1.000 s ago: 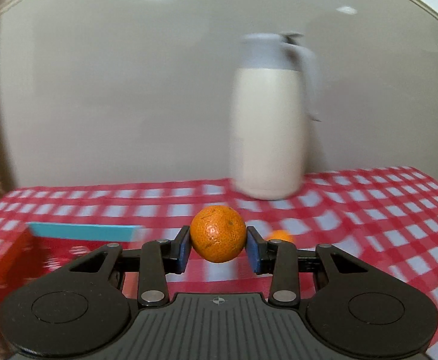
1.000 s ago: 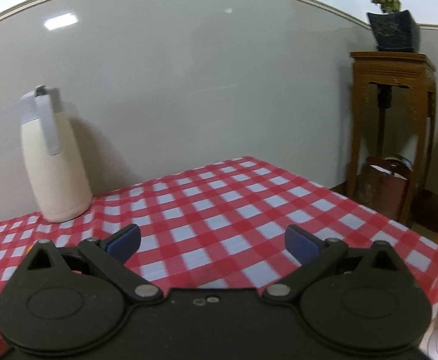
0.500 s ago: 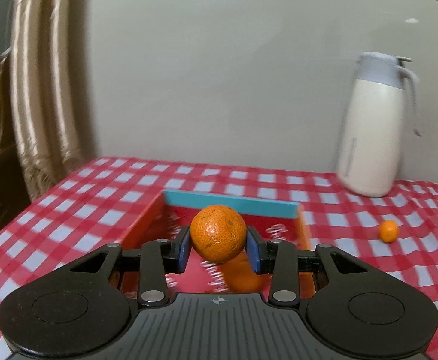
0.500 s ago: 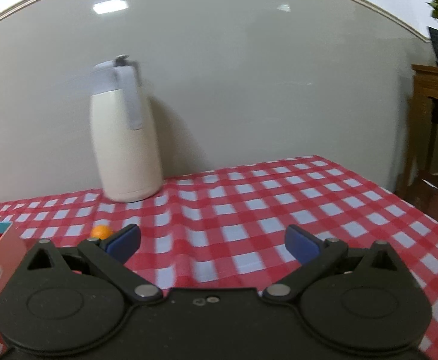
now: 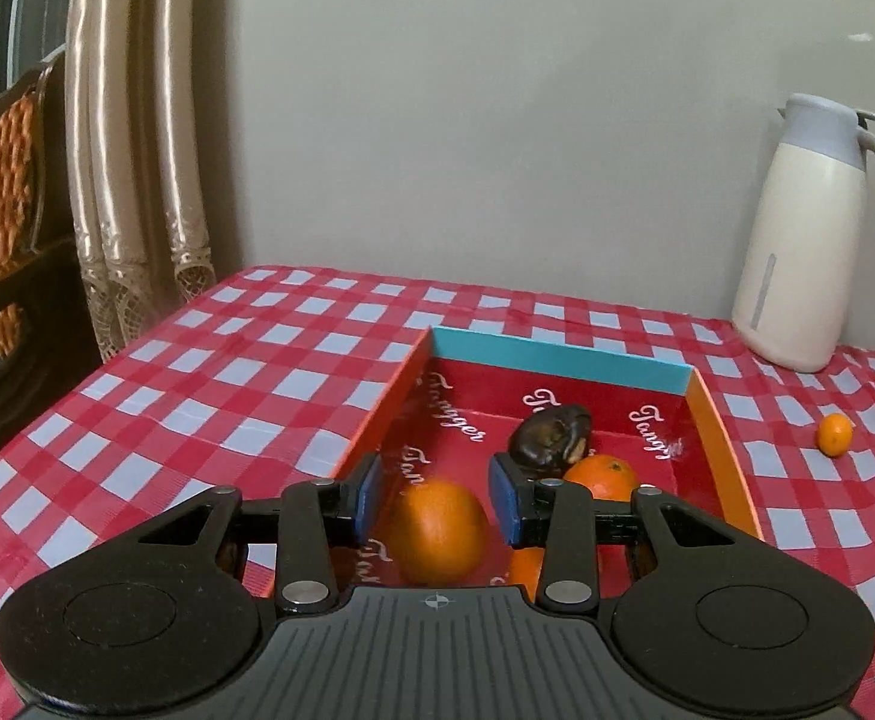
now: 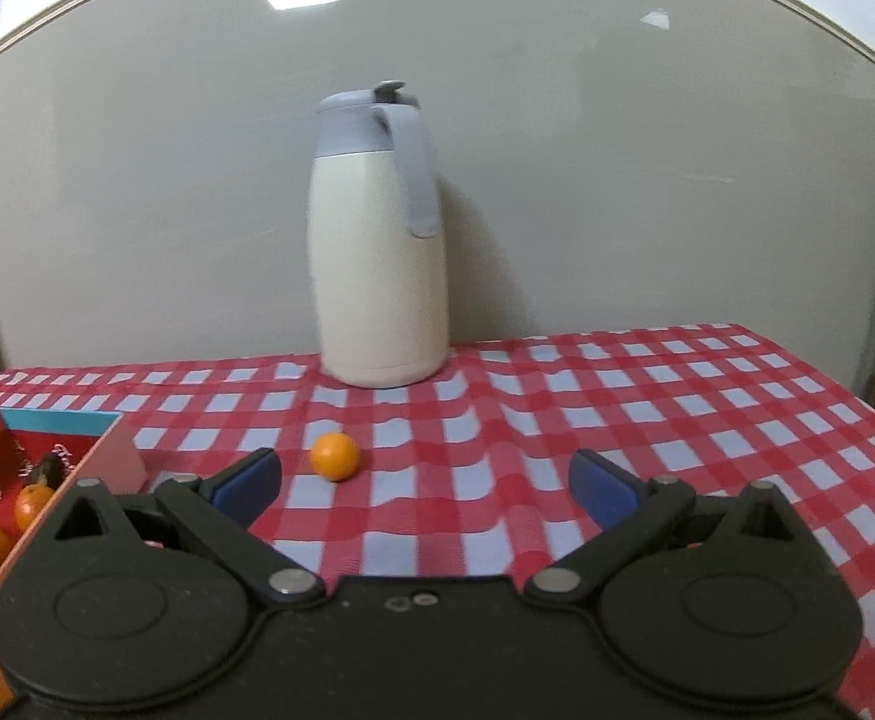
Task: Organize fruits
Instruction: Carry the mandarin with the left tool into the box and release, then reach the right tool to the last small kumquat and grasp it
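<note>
Left tongs (image 5: pixel 437 501) are only a little apart and not pinching anything as far as I can see. The big orange (image 5: pixel 437 540) shows up blurred just below and between the blue pads (image 5: pixel 368 498), low inside the red box (image 5: pixel 557 360), and the pads don't seem to press on it. Whether it's touching the box floor, can't tell.

Further in there's a dark wrinkly fruit (image 5: pixel 551 435) with another orange (image 5: pixel 602 474) right against it, toward the box's right wall. The box has a teal far wall and orange side walls, and sits on the red-and-white checked surface (image 5: pixel 227 372).

Right tongs (image 6: pixel 425 486) are spread wide with nothing in them, hanging over the cloth. One small orange (image 6: pixel 334 456) is lying loose on the cloth, outside the box, just beyond the left-hand pad in that view. The cream jug (image 6: pixel 377 252) stands upright behind it by the wall, well apart from the box.
</note>
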Tool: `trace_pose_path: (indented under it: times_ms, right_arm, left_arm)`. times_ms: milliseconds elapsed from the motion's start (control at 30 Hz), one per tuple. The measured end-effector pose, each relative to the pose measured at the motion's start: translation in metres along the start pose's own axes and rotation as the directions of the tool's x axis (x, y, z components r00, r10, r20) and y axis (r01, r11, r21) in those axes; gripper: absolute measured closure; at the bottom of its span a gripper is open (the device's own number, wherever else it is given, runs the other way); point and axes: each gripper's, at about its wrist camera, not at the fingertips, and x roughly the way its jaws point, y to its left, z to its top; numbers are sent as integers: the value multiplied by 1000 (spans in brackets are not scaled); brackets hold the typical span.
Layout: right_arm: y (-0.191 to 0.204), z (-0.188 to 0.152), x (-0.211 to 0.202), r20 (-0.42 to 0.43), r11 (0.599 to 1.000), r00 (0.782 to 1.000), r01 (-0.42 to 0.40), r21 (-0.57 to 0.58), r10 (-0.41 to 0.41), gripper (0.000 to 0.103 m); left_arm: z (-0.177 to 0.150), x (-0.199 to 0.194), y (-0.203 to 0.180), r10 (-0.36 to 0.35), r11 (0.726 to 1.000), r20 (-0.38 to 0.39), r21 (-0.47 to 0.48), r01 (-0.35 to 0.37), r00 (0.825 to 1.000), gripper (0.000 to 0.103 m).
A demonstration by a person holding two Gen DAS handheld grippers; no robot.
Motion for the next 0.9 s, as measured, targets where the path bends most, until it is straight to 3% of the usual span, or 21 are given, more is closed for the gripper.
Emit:
trace_pose_path:
  times_ms: [267,433,467,500,600,900]
  right_arm:
    - [18,1,2,-3,999,999,-48,-27,48,0]
    - [25,1,5,-8,998,998,-61,-33,61,0]
    - [26,2,5,-9,997,998,-63,-34,63,0]
    - [27,2,6,-9,997,998,-66,-35,66,0]
    - [30,1,9,-16,997,997,-74,-37,73,0]
    - [40,1,22,-40,995,995,-88,-54,86,0]
  left_arm:
    - [-2,-2,11,-24,1000,-14,-20,24,1000,63]
    - [-3,-14,10,-64,998,13,-13,65,998,25]
    - [-4,-19,8,-46,999,34,1,46,998,8]
    - [-5,-24,6,-22,1000,60,16,21,998,0]
    - [-5,-37,5,-31,999,115,44,26,993,0]
    - [-9,-46,19,-14,1000,125,24,12,992,0]
